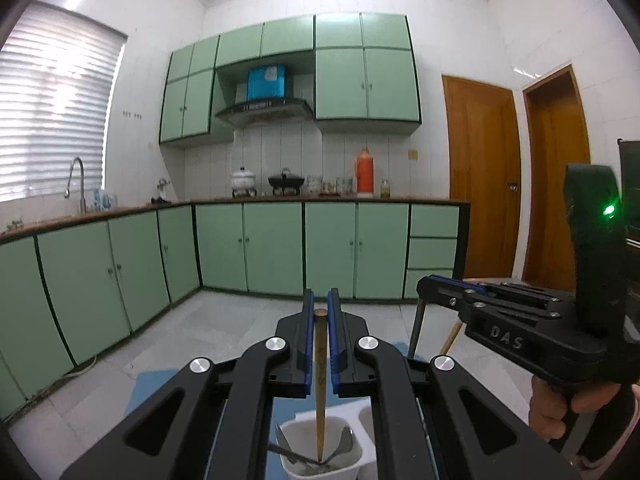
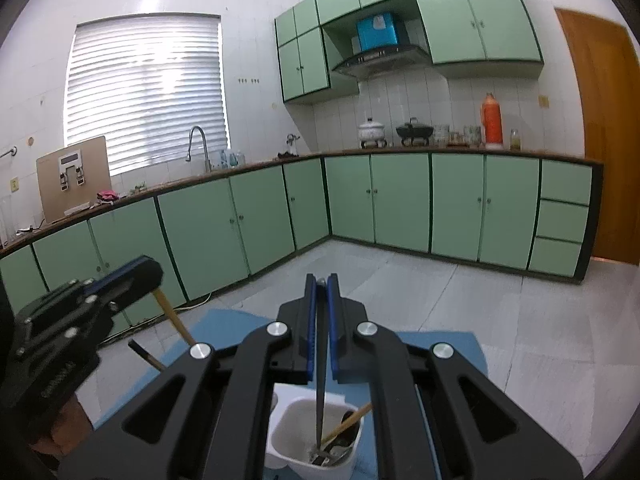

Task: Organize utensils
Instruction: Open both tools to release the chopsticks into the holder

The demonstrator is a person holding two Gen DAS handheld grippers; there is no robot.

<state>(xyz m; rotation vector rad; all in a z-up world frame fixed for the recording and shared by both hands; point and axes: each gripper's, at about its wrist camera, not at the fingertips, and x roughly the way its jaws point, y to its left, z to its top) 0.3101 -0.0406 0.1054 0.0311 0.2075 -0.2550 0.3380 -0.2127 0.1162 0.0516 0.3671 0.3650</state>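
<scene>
My left gripper (image 1: pixel 320 308) is shut on a wooden chopstick (image 1: pixel 320 380) that hangs down with its tip inside a white utensil holder (image 1: pixel 352 468). Metal spoons (image 1: pixel 344 442) lie in that compartment. My right gripper (image 2: pixel 321 294) is shut on a dark metal utensil (image 2: pixel 320 392) whose lower end stands in the same white holder (image 2: pixel 288 452), beside the wooden chopstick (image 2: pixel 347 424). Each gripper shows in the other's view: the right one (image 1: pixel 424 284) at the right, the left one (image 2: pixel 154 276) at the left.
The holder stands on a blue mat (image 2: pixel 440 344) over a pale surface. A dark stick (image 2: pixel 145 354) lies at the mat's left edge. Green kitchen cabinets (image 1: pixel 276 248), a counter with pots and an orange flask (image 1: pixel 364 170), and wooden doors (image 1: pixel 480 176) lie beyond.
</scene>
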